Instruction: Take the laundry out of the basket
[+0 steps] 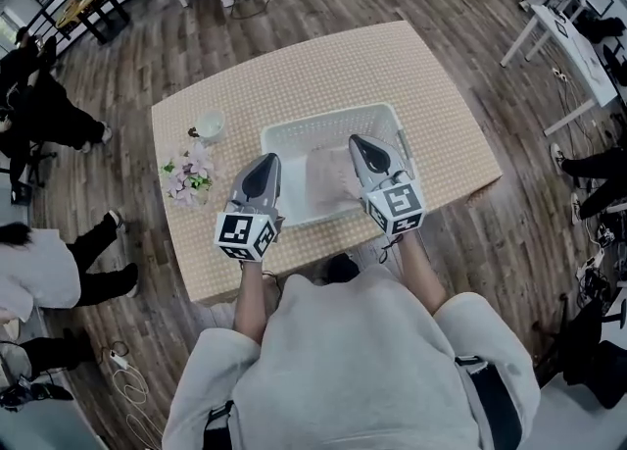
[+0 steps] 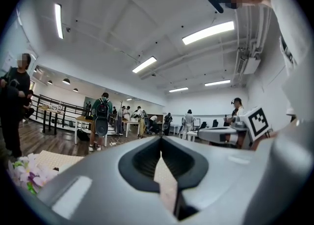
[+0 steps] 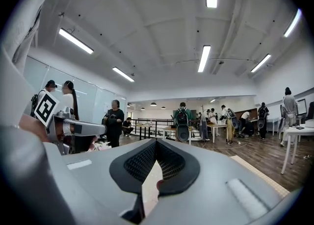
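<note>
Head view: a table (image 1: 421, 85) under a beige dotted cover stands on a dark wood-plank floor (image 1: 127, 66). A white basket (image 1: 323, 125) sits near the middle of the table, with pale laundry (image 1: 328, 181) lying inside it. Left of the basket are a bunch of pale flowers (image 1: 188, 175) and a small white cup (image 1: 210, 125). The left gripper (image 1: 266, 162) reaches over the basket's near left corner and the right gripper (image 1: 360, 144) over its near right part. Both are held by a person in a grey top. People sit along the left edge, and white tables (image 1: 573, 36) stand at the right.

Left gripper view: the jaws are together with nothing between them. The flowers (image 2: 27, 172) and a patch of the table (image 2: 56, 160) show low at the left, and the right gripper (image 2: 221, 134) at the right. Beyond lies an open room with strip lights (image 2: 208, 32) on a white ceiling, a black railing (image 2: 54, 113) and people standing by tables.

Right gripper view: these jaws also meet, holding nothing. The left gripper (image 3: 78, 129) shows at the left and the table's edge (image 3: 255, 170) at the right. The basket shows in neither gripper view.
</note>
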{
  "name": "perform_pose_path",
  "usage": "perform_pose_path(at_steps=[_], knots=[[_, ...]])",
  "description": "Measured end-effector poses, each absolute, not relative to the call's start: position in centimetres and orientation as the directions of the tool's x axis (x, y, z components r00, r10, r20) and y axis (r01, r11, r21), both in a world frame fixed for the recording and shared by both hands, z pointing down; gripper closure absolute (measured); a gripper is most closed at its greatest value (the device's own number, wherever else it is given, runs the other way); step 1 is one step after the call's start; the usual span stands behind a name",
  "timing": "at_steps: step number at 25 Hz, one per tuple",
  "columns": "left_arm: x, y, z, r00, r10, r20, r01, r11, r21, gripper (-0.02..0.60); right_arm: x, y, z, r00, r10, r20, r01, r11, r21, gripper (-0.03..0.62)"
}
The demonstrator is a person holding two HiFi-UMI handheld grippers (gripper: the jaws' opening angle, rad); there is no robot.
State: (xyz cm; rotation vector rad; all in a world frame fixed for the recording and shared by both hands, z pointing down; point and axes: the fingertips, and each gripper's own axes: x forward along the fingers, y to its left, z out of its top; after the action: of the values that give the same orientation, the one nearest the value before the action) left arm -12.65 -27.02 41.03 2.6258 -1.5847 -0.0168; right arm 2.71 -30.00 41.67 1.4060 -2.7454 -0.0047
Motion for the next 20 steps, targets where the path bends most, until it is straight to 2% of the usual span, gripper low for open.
perform_pose_path(at_steps=[13, 20], knots=[[-13.8, -33.5, 39.3, 0.375, -0.926, 0.033, -0.927, -0.375, 0.017, 0.571, 3.0, -38.6, 40.5, -0.628, -0.778, 0.007, -0.778, 0.628, -0.021, 0.595], [-15.8, -34.3, 39.6, 0.386, -0.921, 0.044, -0.922, -0.385, 0.024, 0.571, 1.2, -39.0, 41.4, -0.617, -0.787, 0.029, -0.787, 0.616, -0.040, 0.595]])
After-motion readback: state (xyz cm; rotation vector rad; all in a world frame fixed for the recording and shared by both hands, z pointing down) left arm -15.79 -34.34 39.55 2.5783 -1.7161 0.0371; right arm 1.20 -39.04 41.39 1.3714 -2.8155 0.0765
